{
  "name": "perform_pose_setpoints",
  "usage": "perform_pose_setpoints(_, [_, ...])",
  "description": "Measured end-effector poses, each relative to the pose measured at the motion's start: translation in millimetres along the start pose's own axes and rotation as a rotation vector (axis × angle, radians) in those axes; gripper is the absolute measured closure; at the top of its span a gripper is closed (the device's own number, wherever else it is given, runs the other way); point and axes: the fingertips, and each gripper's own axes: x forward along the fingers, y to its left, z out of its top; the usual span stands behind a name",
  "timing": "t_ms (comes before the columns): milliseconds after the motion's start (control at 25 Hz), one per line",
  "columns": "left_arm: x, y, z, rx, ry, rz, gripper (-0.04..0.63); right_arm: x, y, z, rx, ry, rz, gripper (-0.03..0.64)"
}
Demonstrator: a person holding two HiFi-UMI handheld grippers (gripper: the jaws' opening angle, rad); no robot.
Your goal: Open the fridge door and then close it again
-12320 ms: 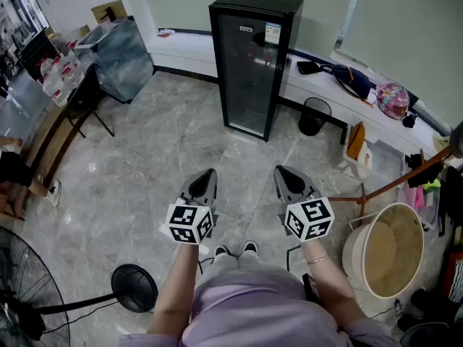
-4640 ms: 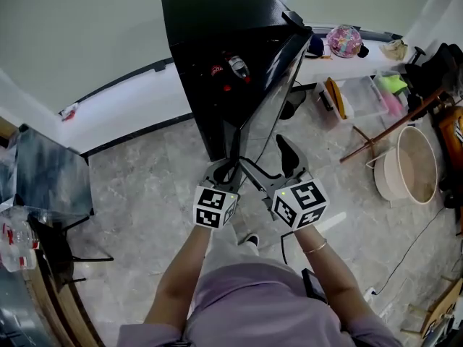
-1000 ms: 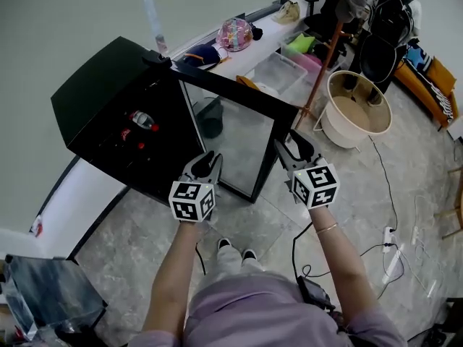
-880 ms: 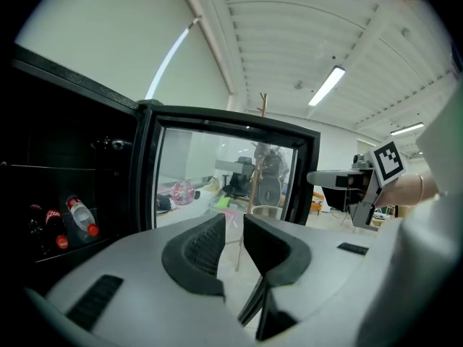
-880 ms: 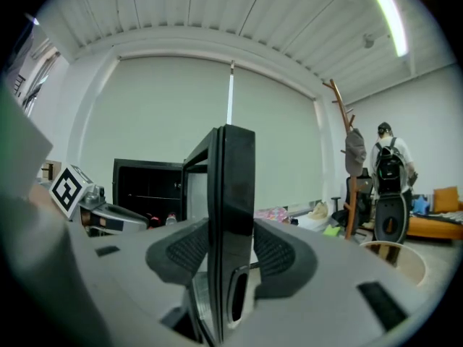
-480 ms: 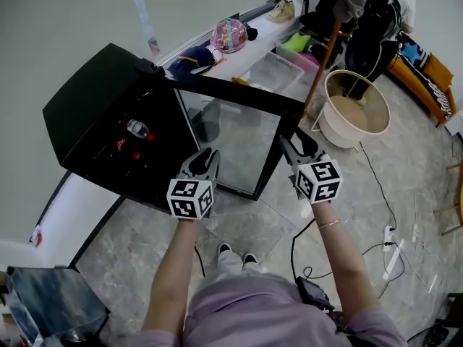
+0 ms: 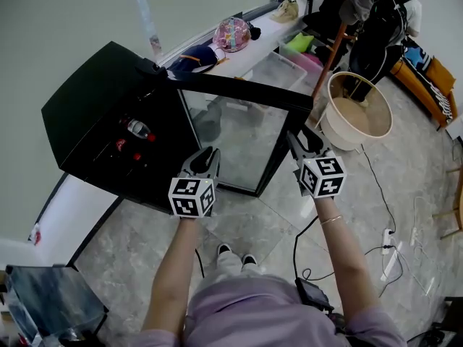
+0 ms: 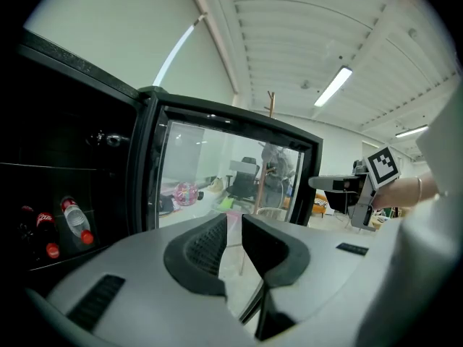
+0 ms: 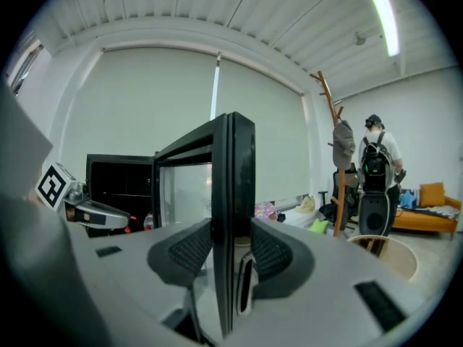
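The black fridge (image 7: 101, 114) stands open, with red-capped bottles (image 7: 134, 127) on a shelf inside. Its glass door (image 7: 239, 132) is swung far out to the right. My right gripper (image 7: 296, 137) sits at the door's free edge. In the right gripper view the jaws (image 9: 231, 241) straddle that edge (image 9: 235, 186) with both pads against it, having just closed a little further. My left gripper (image 7: 207, 154) hovers before the glass. Its jaws (image 8: 234, 226) stand apart by a narrow slit with nothing in it, and the door frame (image 8: 148, 165) lies beyond.
A beige tub (image 7: 356, 110) and a wooden coat stand (image 7: 329, 45) stand just right of the door. A person with a backpack (image 7: 394, 13) is at the far right. A white ledge (image 7: 253, 49) behind holds bags and a clear box. A cable and power strip (image 7: 394, 255) lie on the floor.
The door has swung a bit further out to the right, and my right gripper has gone with its edge. The left gripper has shifted slightly along.
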Motion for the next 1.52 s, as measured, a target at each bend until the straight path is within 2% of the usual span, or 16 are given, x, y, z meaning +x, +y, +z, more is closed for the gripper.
perform_pose_setpoints(400, [-3, 1, 0, 0.005, -0.005, 0.012, 0.532, -17, 4, -8, 0.036, 0.004, -0.034, 0.445])
perform_pose_setpoints(1040, [-20, -19, -10, 0.008, -0.006, 0.018, 0.541, -56, 28, -43, 0.073, 0.048, -0.002, 0.444])
perform_pose_setpoints(1360, [-20, -25, -10, 0.014, -0.009, 0.020, 0.545, -58, 29, -41, 0.077, 0.035, 0.008, 0.443])
perform_pose_setpoints(1520, [-23, -25, -9, 0.011, -0.010, 0.029, 0.545, -49, 15, -23, 0.070, 0.000, 0.015, 0.434])
